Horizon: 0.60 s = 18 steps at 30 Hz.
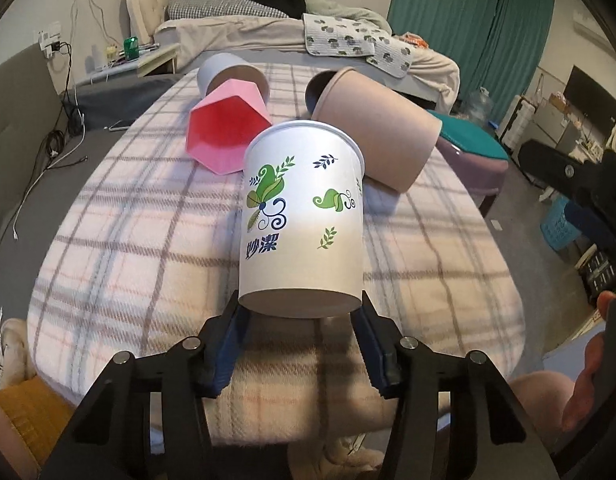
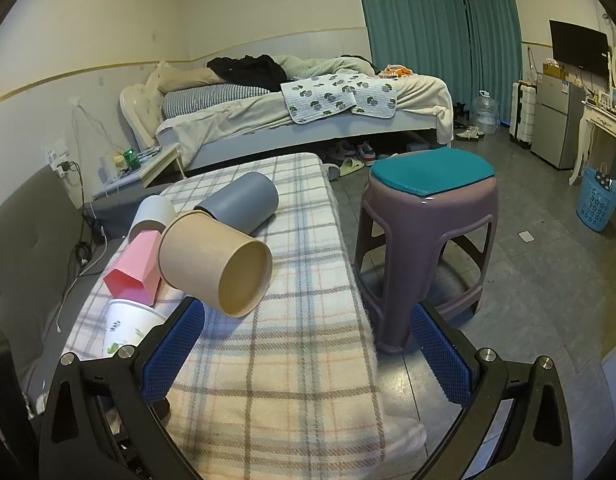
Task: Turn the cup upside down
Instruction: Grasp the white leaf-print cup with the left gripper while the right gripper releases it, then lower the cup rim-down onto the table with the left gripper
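My left gripper (image 1: 302,312) is shut on the base of a white paper cup (image 1: 302,216) printed with green leaves, held above the plaid blanket with its rim pointing away from me. The same cup shows at the lower left of the right wrist view (image 2: 126,326). Behind it lie a pink faceted cup (image 1: 224,132), a beige cup (image 1: 380,136) and a white-grey cup (image 1: 224,72), all on their sides. My right gripper (image 2: 304,340) is open and empty over the blanket, near the beige cup (image 2: 214,256). A grey cup (image 2: 242,202) lies behind it.
The plaid blanket (image 2: 292,380) covers a narrow bench. A purple stool (image 2: 424,240) with a teal cushion stands right of it. A bed (image 2: 308,116) is behind, a blue basket (image 2: 598,200) at the far right, cables (image 1: 48,152) on the left.
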### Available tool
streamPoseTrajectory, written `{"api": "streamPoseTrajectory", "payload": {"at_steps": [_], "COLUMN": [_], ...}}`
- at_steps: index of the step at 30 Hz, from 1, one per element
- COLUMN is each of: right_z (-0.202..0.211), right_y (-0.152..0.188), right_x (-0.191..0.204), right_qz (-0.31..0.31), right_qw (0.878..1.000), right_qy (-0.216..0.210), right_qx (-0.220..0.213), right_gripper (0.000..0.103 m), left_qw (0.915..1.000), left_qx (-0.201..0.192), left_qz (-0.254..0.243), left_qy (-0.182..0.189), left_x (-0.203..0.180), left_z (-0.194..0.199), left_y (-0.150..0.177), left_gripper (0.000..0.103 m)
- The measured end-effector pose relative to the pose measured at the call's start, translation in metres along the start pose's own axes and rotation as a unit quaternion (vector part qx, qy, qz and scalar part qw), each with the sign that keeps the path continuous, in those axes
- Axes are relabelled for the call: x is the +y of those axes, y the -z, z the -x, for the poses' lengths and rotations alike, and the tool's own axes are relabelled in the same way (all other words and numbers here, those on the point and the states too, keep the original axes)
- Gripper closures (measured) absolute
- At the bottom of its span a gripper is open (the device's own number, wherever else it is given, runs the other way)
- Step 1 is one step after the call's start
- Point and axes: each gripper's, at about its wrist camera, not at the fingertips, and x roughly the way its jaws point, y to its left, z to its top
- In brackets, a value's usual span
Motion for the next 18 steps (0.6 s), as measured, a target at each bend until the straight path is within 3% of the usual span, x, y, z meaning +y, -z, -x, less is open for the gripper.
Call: {"api": "streamPoseTrajectory", "payload": {"at_steps": [11,18], "right_z": [0.002,0.001], "right_y": [0.0,-0.002], "right_x": [0.001,-0.001], "right_qz": [0.0,-0.011], "right_qw": [1.0,1.0], "right_qy": [-0.004,-0.006], "right_qx": [0.004,0.008], "right_gripper": [0.0,0.0], "left_qw": [0.9998,0.9967], "left_qx": [0.005,0.067], "left_qz": [-0.018,-0.04], "left_qy": [0.001,-0.022], "left_x": [-0.001,0.006], "left_z": [0.025,0.042], "left_y": [-0.016,-0.042], "left_gripper": [0.049,0.049]}}
